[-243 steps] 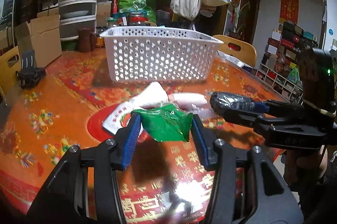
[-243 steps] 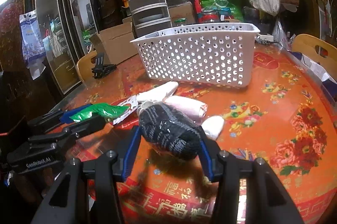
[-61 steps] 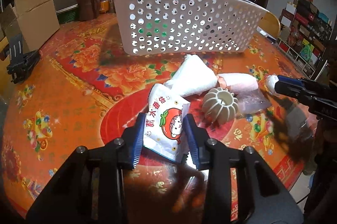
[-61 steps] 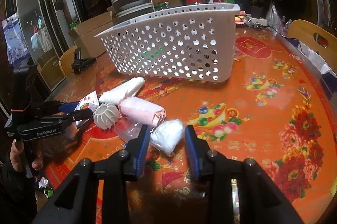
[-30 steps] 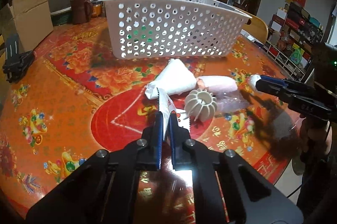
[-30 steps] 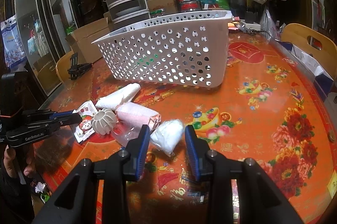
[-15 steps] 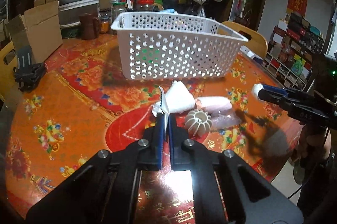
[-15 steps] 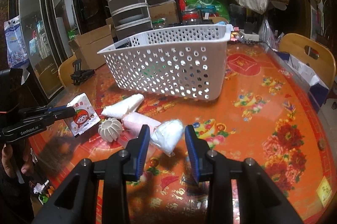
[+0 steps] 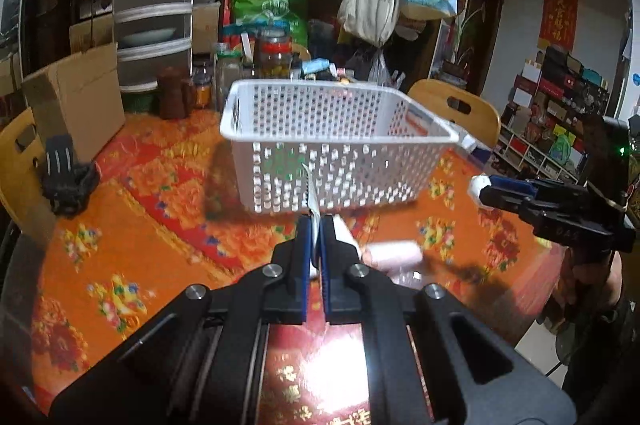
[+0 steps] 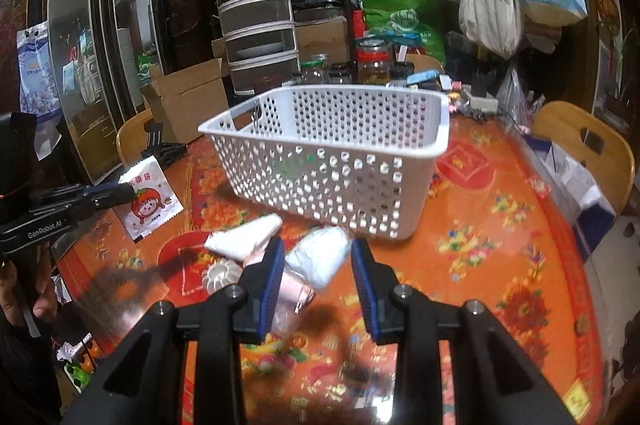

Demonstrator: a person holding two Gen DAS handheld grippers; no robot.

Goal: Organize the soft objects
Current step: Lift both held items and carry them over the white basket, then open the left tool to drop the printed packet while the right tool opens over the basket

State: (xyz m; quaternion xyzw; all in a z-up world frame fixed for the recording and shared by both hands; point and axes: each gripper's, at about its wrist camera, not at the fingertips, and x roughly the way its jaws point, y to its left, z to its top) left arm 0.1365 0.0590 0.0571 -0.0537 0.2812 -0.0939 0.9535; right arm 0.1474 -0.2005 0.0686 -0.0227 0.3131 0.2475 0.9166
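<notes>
White plastic basket with rows of holes stands on an orange flowered table, something green showing dimly through its wall. The left gripper is clenched on a flat white packet, seen only edge-on from its own camera; from the right camera the same packet shows a cartoon strawberry face and hangs in the air left of the basket, clear of the table. The right gripper grasps a soft white bundle between its blue pads, in front of the basket's near wall. Below it on the table lie a white folded cloth, a pink roll partly hidden behind the gripper's finger, and a small ribbed round thing, blurred. A person's hand holds the left gripper's handle at the frame's left edge, mostly cut off. Wooden chairs and cluttered shelves stand behind the table.
</notes>
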